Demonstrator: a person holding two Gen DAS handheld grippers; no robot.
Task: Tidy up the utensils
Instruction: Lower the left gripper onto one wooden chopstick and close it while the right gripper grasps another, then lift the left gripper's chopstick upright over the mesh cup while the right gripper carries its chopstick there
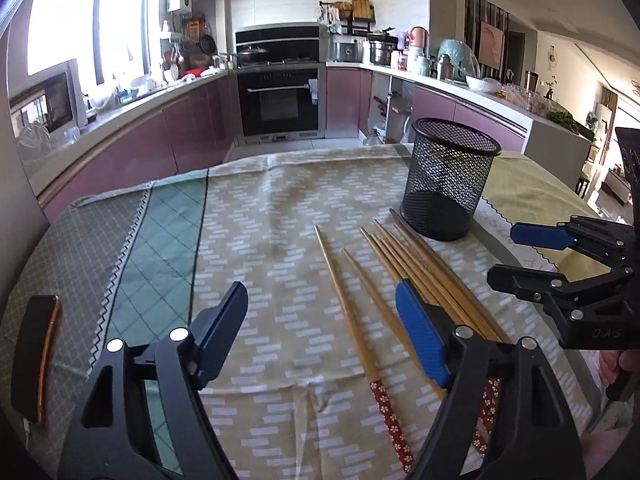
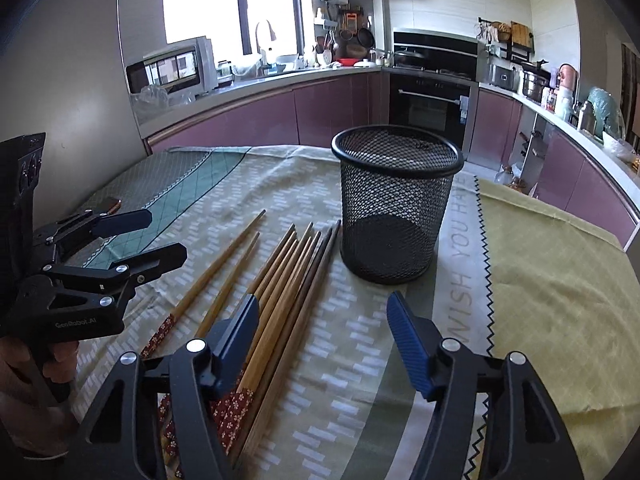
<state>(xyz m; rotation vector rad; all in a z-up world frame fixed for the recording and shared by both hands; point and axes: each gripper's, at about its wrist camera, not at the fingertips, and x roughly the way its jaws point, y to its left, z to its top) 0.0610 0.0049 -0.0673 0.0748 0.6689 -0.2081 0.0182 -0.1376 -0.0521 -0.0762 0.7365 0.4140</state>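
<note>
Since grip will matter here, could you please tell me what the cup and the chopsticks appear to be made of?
Black round mesh cup: probably painted metal wire, given the see-through lattice and solid rim. Light brown chopsticks: apparently bamboo or wood, matte and grained, with red floral-patterned ends; one stick looks darker brown.

Black wire mesh on the cup. Beside the cup, tan bamboo chopsticks, red ends dotted with white flowers; nearest the cup, one dark brown pair. Under the cup, tablecloth beige with white dashes; left of it teal checks, right of it yellow-green. Blue pads on black fingers.
</note>
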